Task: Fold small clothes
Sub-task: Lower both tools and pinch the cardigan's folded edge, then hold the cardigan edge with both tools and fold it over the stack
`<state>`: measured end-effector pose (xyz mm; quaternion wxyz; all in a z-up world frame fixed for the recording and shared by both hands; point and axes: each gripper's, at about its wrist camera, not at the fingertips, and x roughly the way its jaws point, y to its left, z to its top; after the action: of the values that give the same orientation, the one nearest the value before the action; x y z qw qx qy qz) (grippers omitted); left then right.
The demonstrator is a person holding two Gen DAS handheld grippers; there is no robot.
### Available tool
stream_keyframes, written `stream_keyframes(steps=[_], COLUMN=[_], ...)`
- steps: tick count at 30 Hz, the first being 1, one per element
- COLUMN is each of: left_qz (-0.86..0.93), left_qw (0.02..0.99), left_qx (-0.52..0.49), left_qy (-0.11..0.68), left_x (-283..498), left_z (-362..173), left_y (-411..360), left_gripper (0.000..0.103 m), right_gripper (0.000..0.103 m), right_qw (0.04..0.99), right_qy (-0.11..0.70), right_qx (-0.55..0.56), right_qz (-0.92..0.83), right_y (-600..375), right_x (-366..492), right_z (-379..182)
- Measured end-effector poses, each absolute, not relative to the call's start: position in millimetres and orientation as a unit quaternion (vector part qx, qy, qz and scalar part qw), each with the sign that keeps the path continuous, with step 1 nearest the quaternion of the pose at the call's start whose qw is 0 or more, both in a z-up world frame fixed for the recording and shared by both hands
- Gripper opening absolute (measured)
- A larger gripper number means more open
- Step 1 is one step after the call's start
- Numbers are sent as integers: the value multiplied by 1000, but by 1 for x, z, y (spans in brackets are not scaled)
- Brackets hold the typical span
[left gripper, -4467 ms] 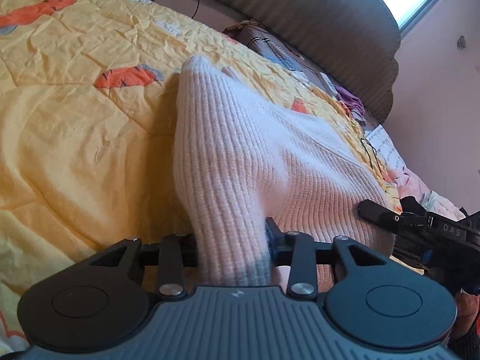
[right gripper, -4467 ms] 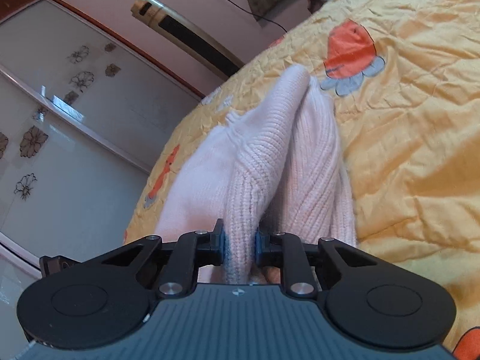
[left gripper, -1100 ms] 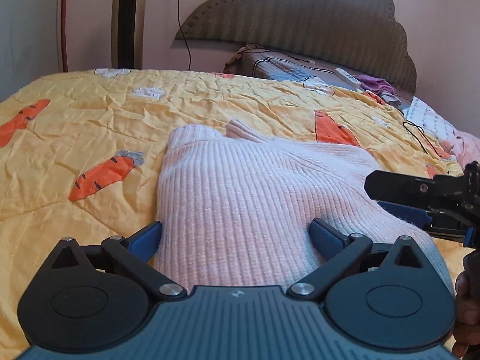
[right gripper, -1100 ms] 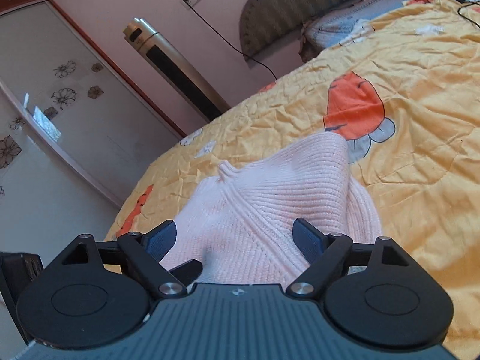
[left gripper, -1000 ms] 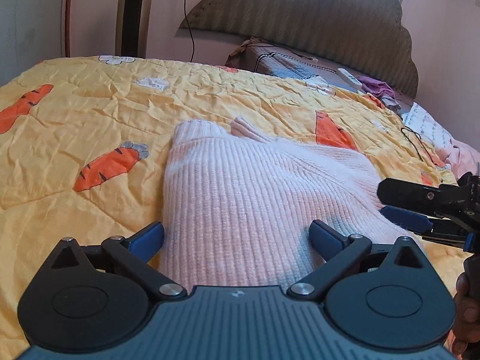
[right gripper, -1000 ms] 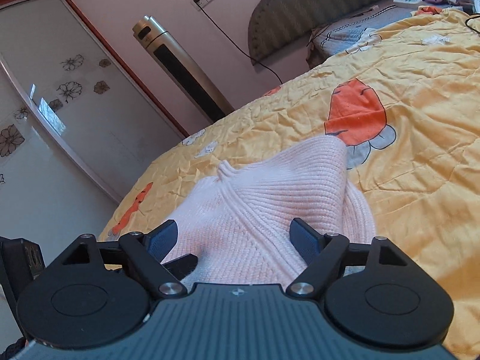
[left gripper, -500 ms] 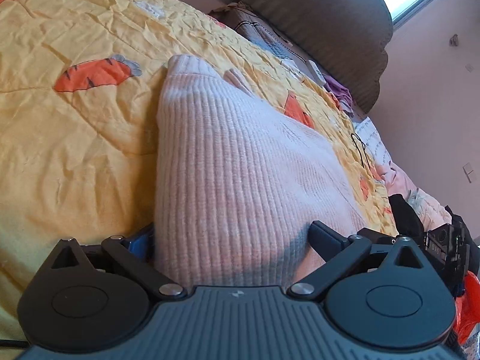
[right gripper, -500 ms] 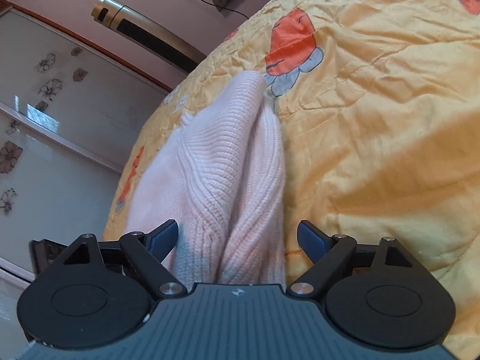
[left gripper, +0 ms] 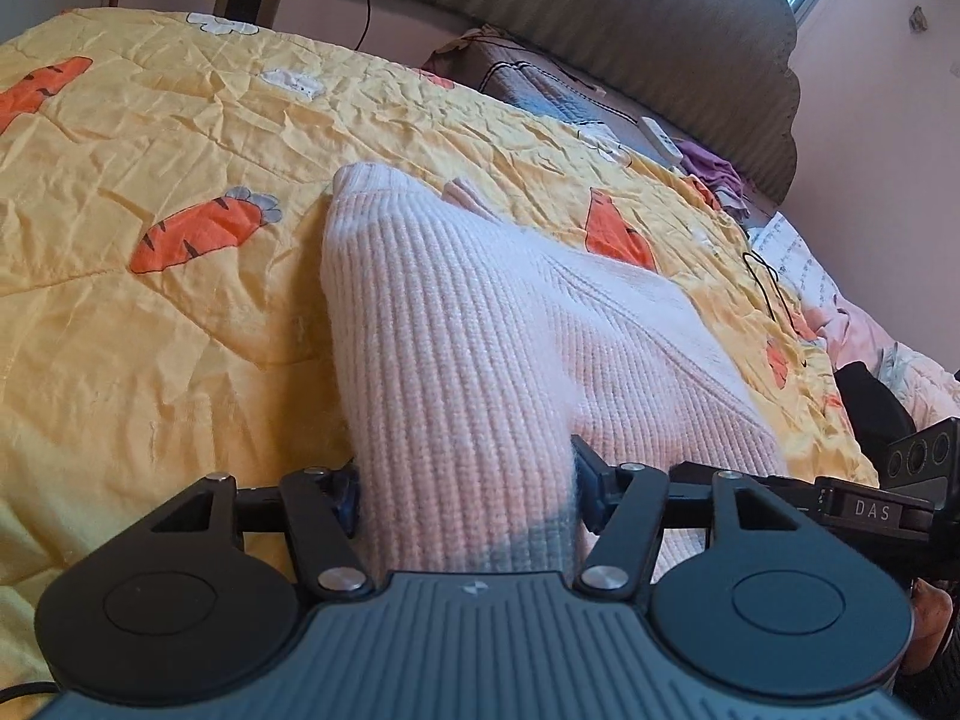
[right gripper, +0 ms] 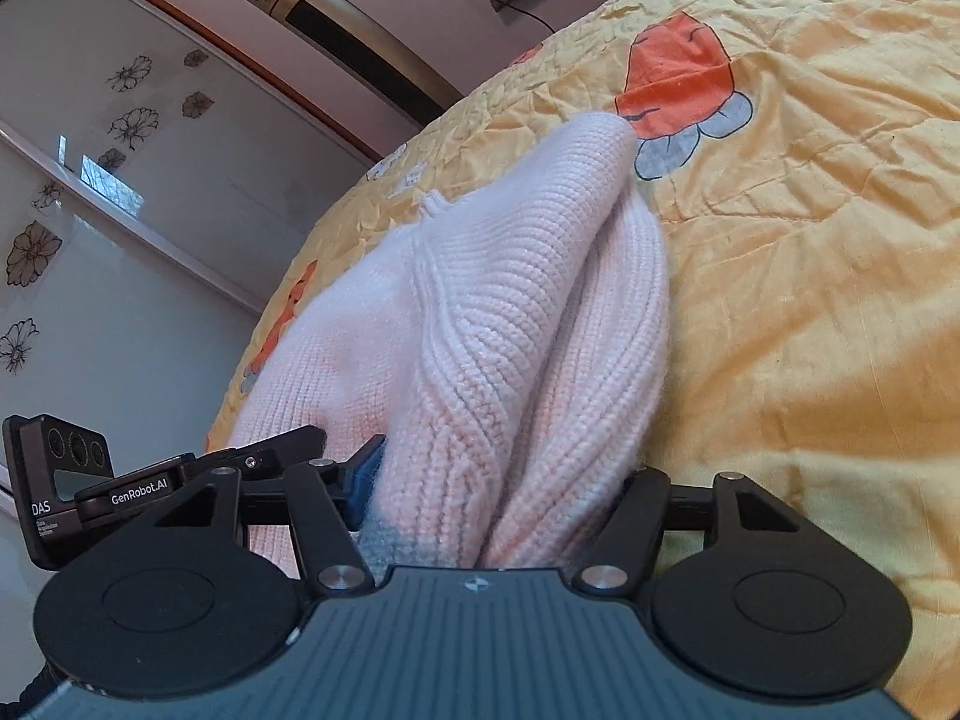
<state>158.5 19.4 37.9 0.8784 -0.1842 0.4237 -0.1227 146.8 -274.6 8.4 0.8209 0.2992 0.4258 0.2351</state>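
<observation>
A pale pink ribbed sweater (left gripper: pixel 480 312) lies folded on a yellow bedspread (left gripper: pixel 150 360) printed with carrots. My left gripper (left gripper: pixel 465 480) sits at the sweater's near edge. Its jaws are closing, and the blue pads press a bunched ridge of knit from both sides. At the other near corner of the sweater (right gripper: pixel 510 300) my right gripper (right gripper: pixel 501 474) is also closing, with two thick folds squeezed between its jaws; the right pad is hidden by the fabric. Each wrist view shows the other gripper's body at its edge.
A padded grey headboard (left gripper: pixel 600 30) stands behind folded bedding (left gripper: pixel 540 90), a white remote (left gripper: pixel 660 135) and purple clothes. A black cable (left gripper: pixel 768 282) lies on the bedspread (right gripper: pixel 810 240). A tower fan (right gripper: pixel 348 42) and a flowered glass wardrobe (right gripper: pixel 120 180) line the wall.
Both grippers stood wide open astride the flat sweater edge. They have since dipped toward the bed and narrowed, gathering the knit into raised ridges between their pads.
</observation>
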Motion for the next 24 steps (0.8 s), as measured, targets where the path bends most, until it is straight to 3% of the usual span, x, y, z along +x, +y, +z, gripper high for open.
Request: stream_keyframes(steps=[24], left_qz=[-107], left_qw=[886], left_qx=[-168], left_qy=[418], left_x=[120], left_z=[50], left_y=[41], left_gripper=[61], right_gripper=[61], right_qw=[815], right_qy=[431], right_qx=[296], right_qz=[251], right_y=[-251], right_x=[129], right_z=[18])
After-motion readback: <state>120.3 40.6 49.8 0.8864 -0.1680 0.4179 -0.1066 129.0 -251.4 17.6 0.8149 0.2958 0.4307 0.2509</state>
